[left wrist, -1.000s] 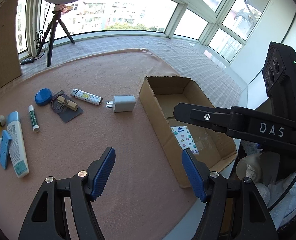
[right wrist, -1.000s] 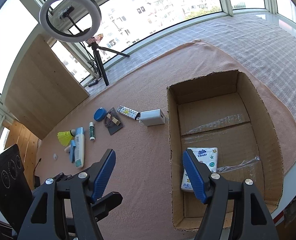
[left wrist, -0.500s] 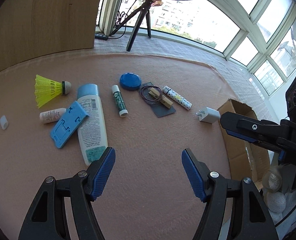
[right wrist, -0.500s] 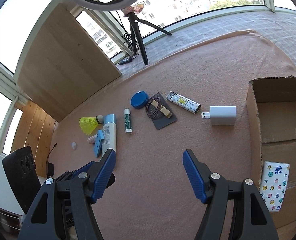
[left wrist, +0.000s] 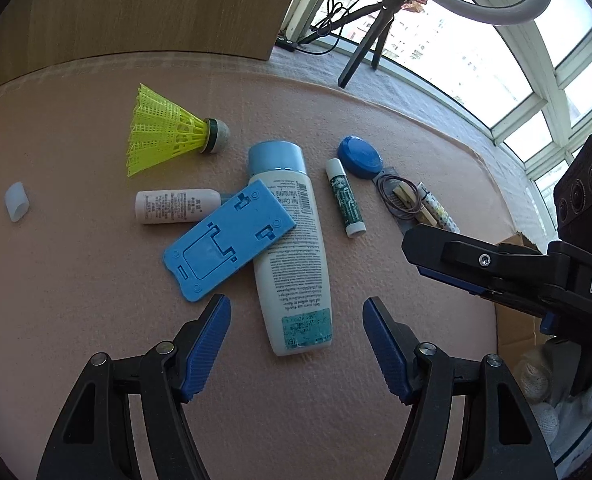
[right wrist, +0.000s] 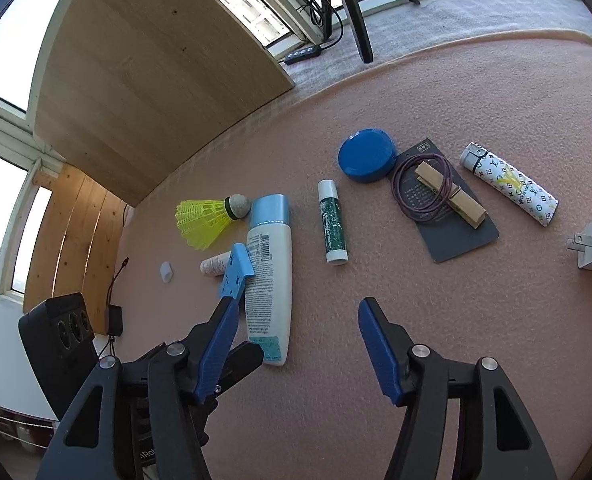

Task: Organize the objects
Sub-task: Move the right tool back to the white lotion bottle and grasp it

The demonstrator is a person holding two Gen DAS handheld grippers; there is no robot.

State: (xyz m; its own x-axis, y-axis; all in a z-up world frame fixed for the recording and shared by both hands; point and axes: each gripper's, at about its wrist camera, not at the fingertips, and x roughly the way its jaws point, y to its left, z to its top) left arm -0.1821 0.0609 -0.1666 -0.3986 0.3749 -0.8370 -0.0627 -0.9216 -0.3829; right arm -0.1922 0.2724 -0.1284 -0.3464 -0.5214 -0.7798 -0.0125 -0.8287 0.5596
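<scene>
Risk, as judged: the blue stand (left wrist: 228, 236) lay tilted across the bottle (left wrist: 292, 248) and the small tube (left wrist: 176, 206). A grab at the bottle would likely tip the stand off or drag the tube with it. The bottle looked smooth and rounded, so a pinch near its end could let it slip or swing. The lip balm (left wrist: 345, 198) lay near the bottle's right side and could be knocked and rolled.

Left gripper (left wrist: 296, 344): jaws apart, nothing between the pads. The bottle's lower end lay just ahead of them, roughly centred in the gap, not touched.

Right gripper (right wrist: 296, 348): jaws closing, nothing between them. In its view the bottle (right wrist: 268, 276) sat ahead by its left finger, lip balm (right wrist: 332, 224) further ahead.

Shuttlecock (left wrist: 168, 136) lay beyond the tube, apart from both grippers.
</scene>
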